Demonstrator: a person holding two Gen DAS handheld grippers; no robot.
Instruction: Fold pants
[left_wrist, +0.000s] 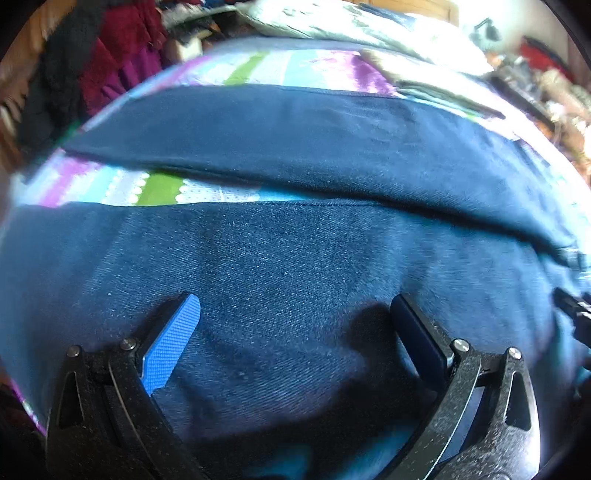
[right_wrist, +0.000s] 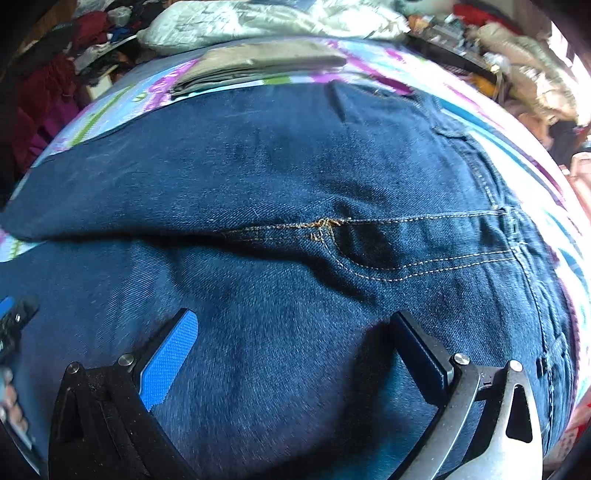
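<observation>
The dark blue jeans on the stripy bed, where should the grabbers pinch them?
Probably the near edge of the dark blue denim jeans, coming in low from the near side. They lie flat with both legs spread, so mid-cloth gives the open left gripper and right gripper nothing to bite.

We see the jeans (right_wrist: 280, 177) spread flat over the striped bedspread (left_wrist: 155, 188), so the way above them lies free. A folded khaki garment (right_wrist: 258, 62) and a pale rumpled quilt (right_wrist: 266, 18) block the far edge. Heaped clothes (left_wrist: 92, 66) crowd the far left side, and clutter (right_wrist: 517, 62) crowds the right.
</observation>
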